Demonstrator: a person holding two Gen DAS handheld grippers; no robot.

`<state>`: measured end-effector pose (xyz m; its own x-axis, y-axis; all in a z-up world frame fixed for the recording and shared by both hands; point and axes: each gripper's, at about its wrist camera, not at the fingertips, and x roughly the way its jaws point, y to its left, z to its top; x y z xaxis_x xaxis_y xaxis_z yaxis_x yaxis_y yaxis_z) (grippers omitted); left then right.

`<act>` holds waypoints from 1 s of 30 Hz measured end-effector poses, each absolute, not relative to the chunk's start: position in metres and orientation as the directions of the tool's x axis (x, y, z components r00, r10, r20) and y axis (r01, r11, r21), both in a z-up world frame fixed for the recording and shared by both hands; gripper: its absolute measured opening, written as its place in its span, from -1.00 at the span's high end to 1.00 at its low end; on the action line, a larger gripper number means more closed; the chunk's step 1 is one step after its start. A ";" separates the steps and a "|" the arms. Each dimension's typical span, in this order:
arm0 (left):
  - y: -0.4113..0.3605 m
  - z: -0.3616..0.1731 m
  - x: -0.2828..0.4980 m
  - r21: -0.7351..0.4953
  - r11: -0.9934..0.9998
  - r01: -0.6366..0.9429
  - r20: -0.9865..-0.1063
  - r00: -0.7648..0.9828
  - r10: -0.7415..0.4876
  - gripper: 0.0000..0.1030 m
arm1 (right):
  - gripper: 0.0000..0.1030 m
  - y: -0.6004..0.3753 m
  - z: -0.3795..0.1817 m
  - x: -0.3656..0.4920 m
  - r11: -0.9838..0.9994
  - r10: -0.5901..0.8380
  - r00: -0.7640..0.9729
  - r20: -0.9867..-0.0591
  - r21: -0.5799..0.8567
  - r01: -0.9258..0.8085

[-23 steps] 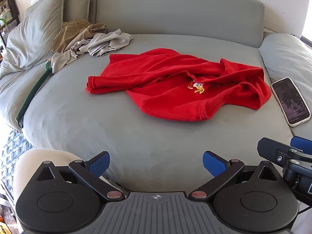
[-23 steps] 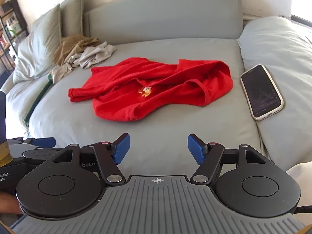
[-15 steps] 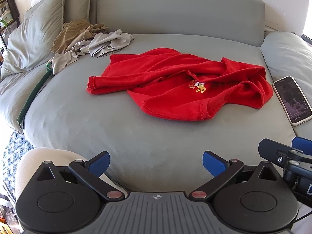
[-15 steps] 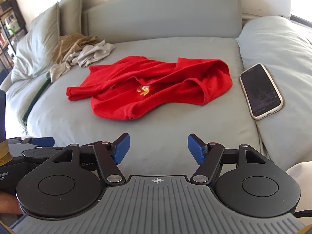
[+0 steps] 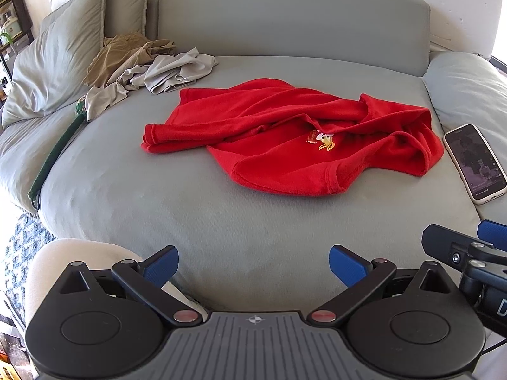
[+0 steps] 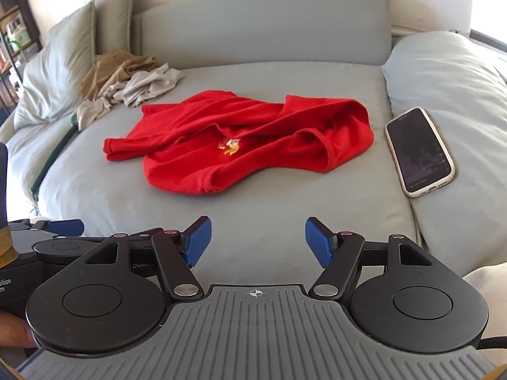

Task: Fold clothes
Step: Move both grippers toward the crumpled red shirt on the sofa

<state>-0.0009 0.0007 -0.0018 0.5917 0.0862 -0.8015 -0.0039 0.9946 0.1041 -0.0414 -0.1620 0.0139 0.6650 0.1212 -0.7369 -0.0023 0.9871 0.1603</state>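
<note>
- left gripper (image 5: 252, 264) angles down over the grey sofa (image 5: 221, 221); jaws spread wide, empty
- right gripper (image 6: 255, 240) hangs beside it; released, well short of the crumpled red shirt (image 6: 237, 139)

Each camera sits on its gripper and looks forward and down over a grey sofa seat (image 5: 196, 209) from its front edge. The left view stands further left; the right view looks from beside it. Both share the red shirt (image 5: 285, 139) mid-seat, the phone (image 6: 420, 152) at right and the backrest (image 6: 263, 22) beyond.
</note>
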 end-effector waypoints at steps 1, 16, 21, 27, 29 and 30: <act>0.001 -0.002 -0.001 0.104 0.995 -0.004 -0.802 0.591 0.086 -0.97 | -0.38 -0.162 0.014 -0.042 0.987 0.121 0.665 -0.737 0.160 -0.003; 0.004 -0.001 -0.005 0.102 0.995 -0.003 -0.801 0.592 0.084 -0.97 | -0.38 -0.161 0.016 -0.046 0.988 0.116 0.661 -0.741 0.154 0.000; 0.003 -0.002 -0.005 0.103 0.995 -0.004 -0.802 0.591 0.086 -0.97 | -0.38 -0.161 0.017 -0.046 0.989 0.112 0.661 -0.742 0.151 0.002; 0.003 -0.002 -0.004 0.106 0.994 -0.004 -0.804 0.589 0.088 -0.97 | -0.39 -0.161 0.016 -0.045 0.989 0.111 0.658 -0.745 0.151 0.003; 0.002 -0.002 -0.004 0.106 0.994 -0.003 -0.804 0.588 0.088 -0.97 | -0.39 -0.161 0.016 -0.045 0.989 0.110 0.658 -0.745 0.149 0.003; 0.002 -0.003 -0.004 0.107 0.994 -0.004 -0.804 0.588 0.088 -0.97 | -0.39 -0.161 0.016 -0.045 0.989 0.110 0.658 -0.745 0.148 0.003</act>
